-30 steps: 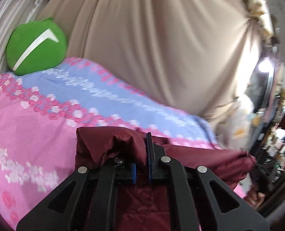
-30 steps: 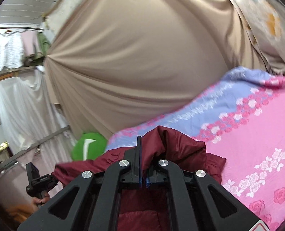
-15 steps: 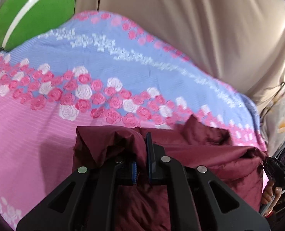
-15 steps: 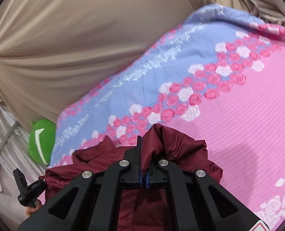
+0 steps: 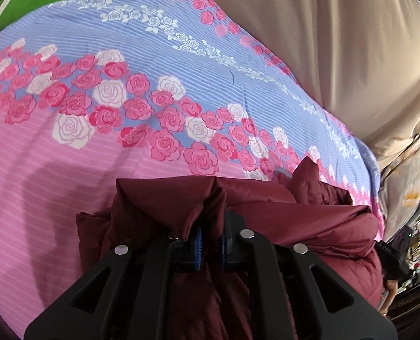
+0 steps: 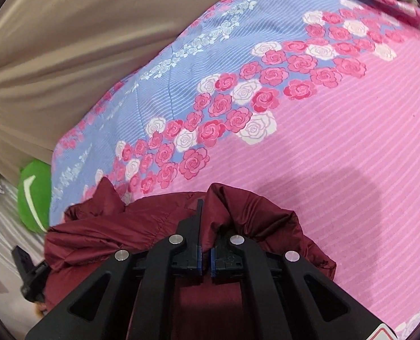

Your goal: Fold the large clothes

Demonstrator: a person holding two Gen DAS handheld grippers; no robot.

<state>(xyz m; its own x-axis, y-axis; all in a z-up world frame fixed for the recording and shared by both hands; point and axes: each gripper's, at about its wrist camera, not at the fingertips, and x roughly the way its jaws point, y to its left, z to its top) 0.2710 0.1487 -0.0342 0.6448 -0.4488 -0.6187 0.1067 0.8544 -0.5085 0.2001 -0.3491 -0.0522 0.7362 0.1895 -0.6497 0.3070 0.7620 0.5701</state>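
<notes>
The left gripper (image 5: 210, 240) pinches a bunched fold of the dark red jacket (image 5: 309, 221), and the right gripper (image 6: 205, 252) pinches another fold of it, fingers nearly together on the cloth. The jacket hangs between them at the near edge of the bed, over the pink and blue rose-print sheet (image 5: 125, 56). A green cushion (image 6: 34, 195) lies at the far left.
</notes>
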